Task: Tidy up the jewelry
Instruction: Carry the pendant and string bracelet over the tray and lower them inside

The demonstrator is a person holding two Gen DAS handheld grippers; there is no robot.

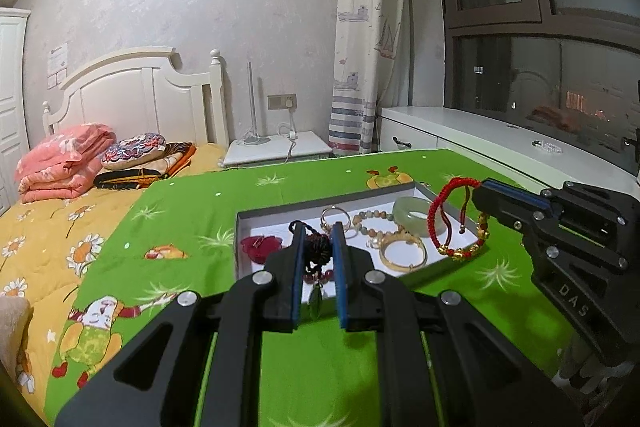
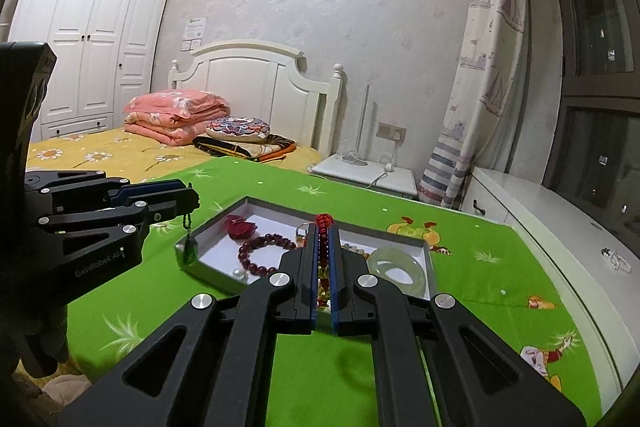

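A grey-rimmed tray (image 1: 239, 227) (image 2: 427, 259) with a white floor lies on the green cloth. In it are a pale jade bangle (image 1: 414, 215) (image 2: 396, 265), a gold bangle (image 1: 402, 253), a pale bead bracelet (image 1: 376, 219), a dark red bead bracelet (image 2: 260, 253) and a red ornament (image 1: 260, 247) (image 2: 240, 227). My left gripper (image 1: 318, 227) (image 2: 194, 199) is shut on a black cord necklace (image 1: 318, 247). Its green pendant (image 1: 316, 301) (image 2: 189, 253) dangles over the tray's near left edge. My right gripper (image 2: 323, 227) (image 1: 478, 193) is shut on a red cord bracelet (image 1: 444, 223) (image 2: 324, 221) with gold beads, held above the tray's right side.
The green cartoon cloth (image 1: 320, 367) covers the table. A bed with a folded pink quilt (image 1: 60, 163) lies to the left. A white nightstand (image 1: 276, 147) stands behind. A white cabinet top along the window carries a small clear bead bracelet (image 1: 550, 147) (image 2: 618, 261).
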